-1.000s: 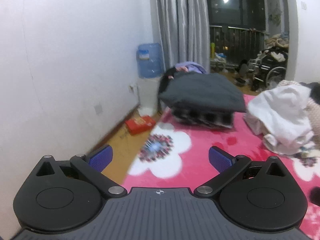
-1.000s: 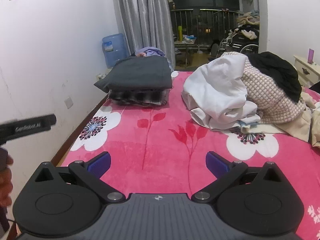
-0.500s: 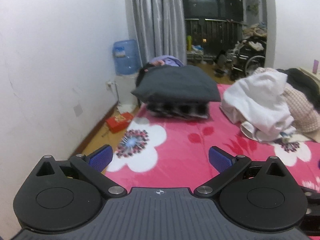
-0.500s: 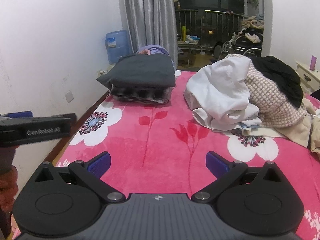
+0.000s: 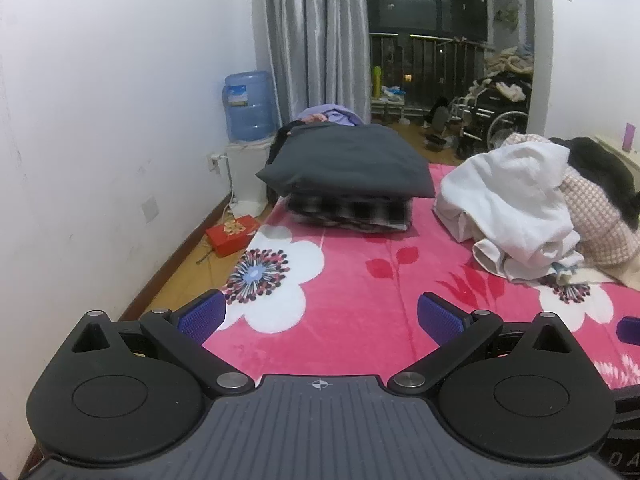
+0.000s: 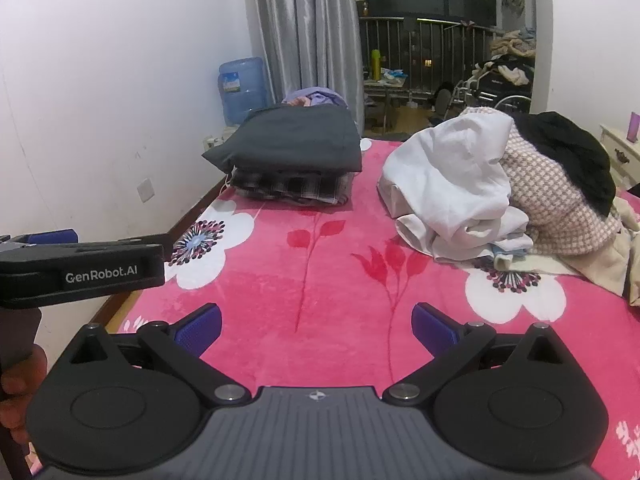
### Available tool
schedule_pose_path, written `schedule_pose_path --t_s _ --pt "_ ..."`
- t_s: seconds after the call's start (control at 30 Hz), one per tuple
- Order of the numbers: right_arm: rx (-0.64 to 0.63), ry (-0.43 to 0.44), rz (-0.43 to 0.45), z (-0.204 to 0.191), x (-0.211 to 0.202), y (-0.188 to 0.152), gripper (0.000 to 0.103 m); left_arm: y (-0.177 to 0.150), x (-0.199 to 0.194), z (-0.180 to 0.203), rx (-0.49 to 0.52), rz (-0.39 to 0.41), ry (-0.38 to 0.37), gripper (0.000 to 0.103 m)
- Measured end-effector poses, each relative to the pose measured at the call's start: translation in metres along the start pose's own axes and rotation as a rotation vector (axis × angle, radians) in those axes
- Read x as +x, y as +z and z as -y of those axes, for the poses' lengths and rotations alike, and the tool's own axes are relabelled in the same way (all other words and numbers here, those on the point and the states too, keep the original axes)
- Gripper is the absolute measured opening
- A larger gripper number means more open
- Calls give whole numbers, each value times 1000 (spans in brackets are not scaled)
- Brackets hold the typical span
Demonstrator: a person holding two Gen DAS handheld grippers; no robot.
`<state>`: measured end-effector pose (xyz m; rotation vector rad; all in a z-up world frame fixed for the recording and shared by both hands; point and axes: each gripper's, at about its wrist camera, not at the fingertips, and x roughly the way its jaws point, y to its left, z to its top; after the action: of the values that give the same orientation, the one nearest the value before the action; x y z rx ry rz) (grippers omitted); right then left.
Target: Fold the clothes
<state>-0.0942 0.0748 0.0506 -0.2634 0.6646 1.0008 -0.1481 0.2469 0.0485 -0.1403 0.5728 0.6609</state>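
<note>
A stack of folded clothes, dark grey on top of plaid, sits at the far left of the pink flowered bed; it also shows in the right wrist view. A heap of unfolded clothes lies at the far right, with a white garment, a checked knit and a black piece. My left gripper is open and empty above the bed's near left part. My right gripper is open and empty above the near middle. The left gripper's body shows beside it.
A white wall runs along the left, with a floor strip holding a red box and a water dispenser. Grey curtains and a cluttered balcony lie beyond the bed. A white nightstand stands at right.
The left gripper has swung to the right, from facing the wall and floor to facing down the bed. The right gripper has barely moved. Both stay open and empty.
</note>
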Motion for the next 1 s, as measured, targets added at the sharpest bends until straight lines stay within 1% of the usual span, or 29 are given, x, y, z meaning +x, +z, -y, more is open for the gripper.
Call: schedule_pose_path --t_s 0.27,1.0 --pt "-31 -8 -3 -8 1 -1 103 -1 1 -3 -3 5 7 103" --pt "-42 -21 -10 -11 3 0 103 -1 2 -11 -28 9 25 103"
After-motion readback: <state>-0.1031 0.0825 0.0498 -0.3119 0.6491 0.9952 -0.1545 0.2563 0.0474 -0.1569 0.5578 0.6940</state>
